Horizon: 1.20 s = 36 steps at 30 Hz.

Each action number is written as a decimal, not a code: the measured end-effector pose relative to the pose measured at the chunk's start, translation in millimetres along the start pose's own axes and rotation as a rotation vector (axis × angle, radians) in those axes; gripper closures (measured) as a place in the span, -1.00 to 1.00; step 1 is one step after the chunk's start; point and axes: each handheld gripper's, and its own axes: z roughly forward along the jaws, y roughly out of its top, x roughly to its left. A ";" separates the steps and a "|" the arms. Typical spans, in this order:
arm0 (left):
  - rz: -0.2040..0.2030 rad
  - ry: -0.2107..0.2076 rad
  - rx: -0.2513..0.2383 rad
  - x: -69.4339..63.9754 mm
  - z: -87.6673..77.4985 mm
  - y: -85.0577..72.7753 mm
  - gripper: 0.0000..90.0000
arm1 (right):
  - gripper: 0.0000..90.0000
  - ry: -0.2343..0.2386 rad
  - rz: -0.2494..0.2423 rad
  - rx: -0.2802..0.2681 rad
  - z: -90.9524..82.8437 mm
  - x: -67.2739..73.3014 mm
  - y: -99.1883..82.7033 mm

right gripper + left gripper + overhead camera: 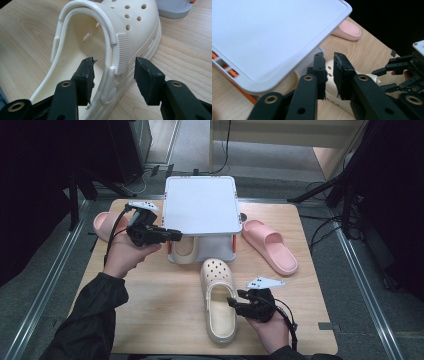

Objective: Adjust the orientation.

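Observation:
A cream clog [215, 270] lies on the wooden table [165, 310], toe pointing away from me. My right gripper [233, 301] is at its right side, near the heel. In the right gripper view its jaws [115, 72] straddle the clog's [135, 20] side wall, where the ribbed strap end sits. One pad is inside the shoe and one outside, and neither touches it. My left gripper [176, 234] hovers at the left front corner of a white rack [201, 205]. Its jaws [330, 67] stand almost together with a narrow gap and nothing between them.
A second cream clog [184, 251] sits under the rack's [274, 32] top shelf. A pink slide [270, 245] lies to the right of the rack and another pink slide [105, 222] to its left. Black stands and cables surround the table.

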 end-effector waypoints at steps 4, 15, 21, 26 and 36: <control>-0.007 0.010 0.003 8.1 0.0 6.7 0.87 | 0.15 -0.008 0.001 0.011 5.2 -0.5 0.4; -0.018 0.068 0.008 33.8 8.0 7.2 0.86 | 0.20 -0.035 0.006 0.037 19.7 -1.1 1.6; -0.033 0.071 0.002 41.1 6.8 2.3 0.87 | 0.33 -0.052 0.019 0.036 20.1 -2.3 3.5; -0.016 0.085 0.006 38.9 6.9 2.0 0.87 | 0.55 -0.069 0.054 0.021 16.0 -7.0 4.8; -0.014 0.092 0.000 36.1 8.3 1.4 0.87 | 0.70 -0.093 0.057 0.025 11.5 -14.7 14.5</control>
